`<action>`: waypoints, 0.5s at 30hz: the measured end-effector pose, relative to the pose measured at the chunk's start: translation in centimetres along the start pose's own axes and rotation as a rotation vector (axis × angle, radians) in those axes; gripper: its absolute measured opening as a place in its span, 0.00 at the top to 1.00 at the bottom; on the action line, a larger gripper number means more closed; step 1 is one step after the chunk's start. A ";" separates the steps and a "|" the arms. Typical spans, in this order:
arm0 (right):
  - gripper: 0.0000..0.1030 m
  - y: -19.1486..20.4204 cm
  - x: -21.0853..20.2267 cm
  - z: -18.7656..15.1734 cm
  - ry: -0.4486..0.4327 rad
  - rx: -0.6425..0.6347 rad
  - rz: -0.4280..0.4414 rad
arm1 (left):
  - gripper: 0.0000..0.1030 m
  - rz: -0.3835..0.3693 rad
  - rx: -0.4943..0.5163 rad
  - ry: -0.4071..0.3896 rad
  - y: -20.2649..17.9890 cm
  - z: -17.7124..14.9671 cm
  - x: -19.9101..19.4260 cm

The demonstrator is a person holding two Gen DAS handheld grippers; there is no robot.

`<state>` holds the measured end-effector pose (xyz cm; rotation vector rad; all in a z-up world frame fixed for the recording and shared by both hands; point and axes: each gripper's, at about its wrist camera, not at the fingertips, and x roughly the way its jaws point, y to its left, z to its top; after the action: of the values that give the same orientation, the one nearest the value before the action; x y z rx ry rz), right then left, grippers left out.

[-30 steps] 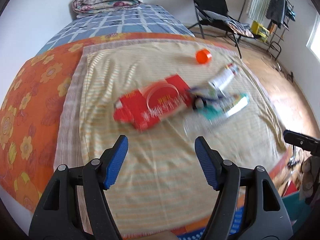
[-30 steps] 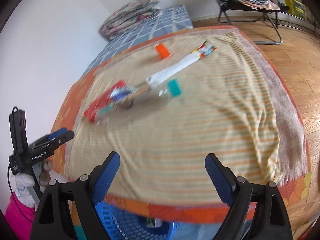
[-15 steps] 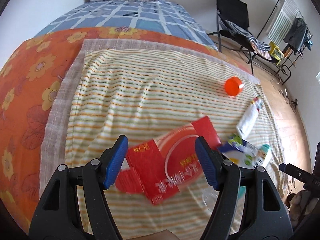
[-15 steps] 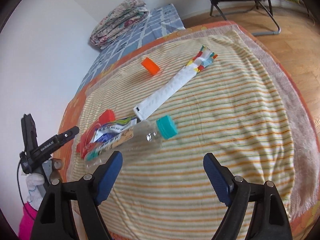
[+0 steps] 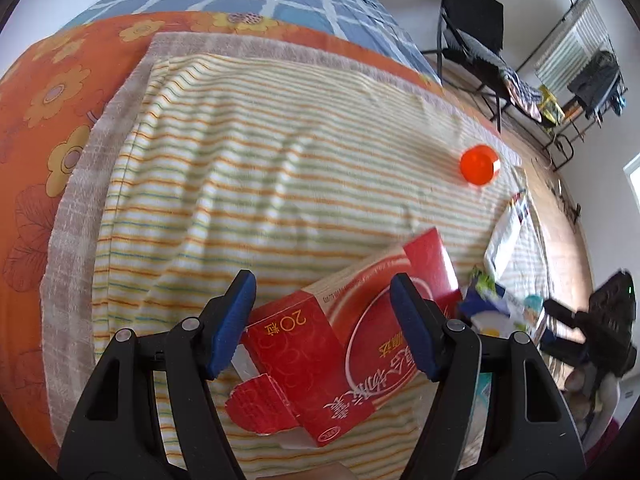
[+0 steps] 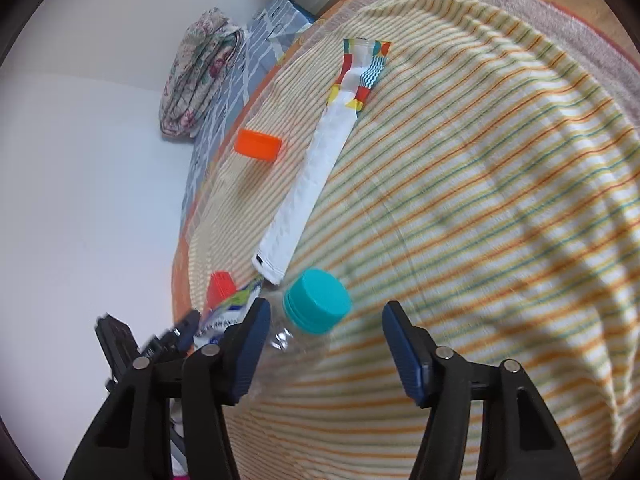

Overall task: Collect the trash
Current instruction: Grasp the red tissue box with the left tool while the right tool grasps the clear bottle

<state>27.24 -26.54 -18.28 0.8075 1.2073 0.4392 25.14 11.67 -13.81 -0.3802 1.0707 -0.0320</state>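
A red carton [image 5: 344,344] lies on the striped towel [image 5: 260,152] between the open fingers of my left gripper [image 5: 322,320]; a corner of it shows in the right wrist view [image 6: 220,286]. A clear bottle with a teal cap [image 6: 316,300] lies between the open fingers of my right gripper [image 6: 324,344]; the cap shows in the left wrist view [image 5: 534,304]. A blue-white wrapper [image 6: 228,316] lies against the bottle. A long white wrapper [image 6: 312,176] and an orange cap [image 6: 258,144] lie further off. The orange cap also shows in the left wrist view [image 5: 478,164].
The towel covers an orange flowered bedspread [image 5: 48,92]. Folded quilts [image 6: 196,76] lie at the bed's far end. A black folding chair [image 5: 472,40] and a drying rack [image 5: 580,60] stand on the wood floor beyond. The other gripper [image 5: 600,336] shows at the right.
Both grippers have moved forward and down over the bed. The red carton now sits between the left fingers, and the bottle's capped end between the right fingers. Both stay open.
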 end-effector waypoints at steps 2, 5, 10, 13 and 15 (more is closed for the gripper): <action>0.49 0.1 0.4 0.3 0.003 0.007 0.016 | 0.31 -0.008 0.017 0.013 -0.1 -0.5 -0.2; 0.53 0.4 0.7 0.6 0.006 0.003 0.020 | 0.31 -0.008 0.036 0.029 -0.2 -1.1 -0.4; 0.54 0.4 1.6 1.5 0.007 0.013 0.018 | 0.25 0.008 0.087 0.046 -0.5 -2.7 -0.9; 0.63 0.5 2.0 1.6 0.016 0.011 0.021 | 0.25 0.033 0.154 0.044 -1.1 -3.5 -1.4; 0.64 0.9 1.6 1.5 0.006 -0.009 0.016 | 0.24 0.031 0.183 0.049 -1.3 -4.0 -1.6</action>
<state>29.26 -25.31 -18.43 0.8092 1.2048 0.4604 21.14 9.64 -13.71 -0.1981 1.1126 -0.1112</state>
